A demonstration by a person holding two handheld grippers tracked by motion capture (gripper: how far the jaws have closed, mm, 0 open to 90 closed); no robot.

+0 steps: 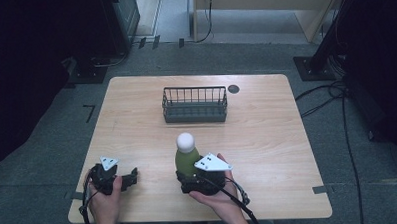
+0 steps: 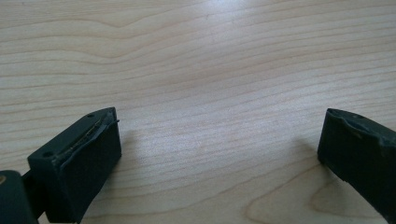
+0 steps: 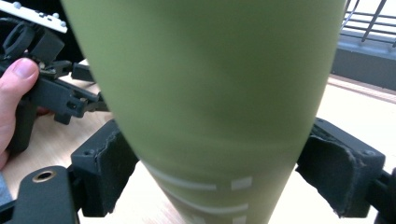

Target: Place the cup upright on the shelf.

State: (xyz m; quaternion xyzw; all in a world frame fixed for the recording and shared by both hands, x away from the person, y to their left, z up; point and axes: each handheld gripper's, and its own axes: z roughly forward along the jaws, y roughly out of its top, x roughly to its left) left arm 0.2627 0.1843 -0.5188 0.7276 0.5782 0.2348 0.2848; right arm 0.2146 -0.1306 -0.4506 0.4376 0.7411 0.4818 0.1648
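My right claw (image 1: 188,173) sits at the near edge of the surface (image 1: 267,139), at about six o'clock from its centre, and its pads (image 3: 105,170) are pressed against both sides of the green bottle (image 1: 186,160) low on its body, so I count it as clenched on the bottle. The bottle stands upright on the wood with its white cap (image 1: 185,141) on top, just ahead of my hand, and I cannot tell whether its base has left the surface yet. My left claw (image 2: 215,163) rests over at eight o'clock, released, jaws wide apart with nothing but bare wood between them. Farther out, at twelve o'clock from the bottle, the dark wire basket (image 1: 195,105) waits, well apart from everything I hold, and beyond it at one o'clock a small dark disc (image 1: 233,89) lies near the far edge. So I judge the grasp is done; lifting the bottle, carrying it forward and setting it in the basket are all left.
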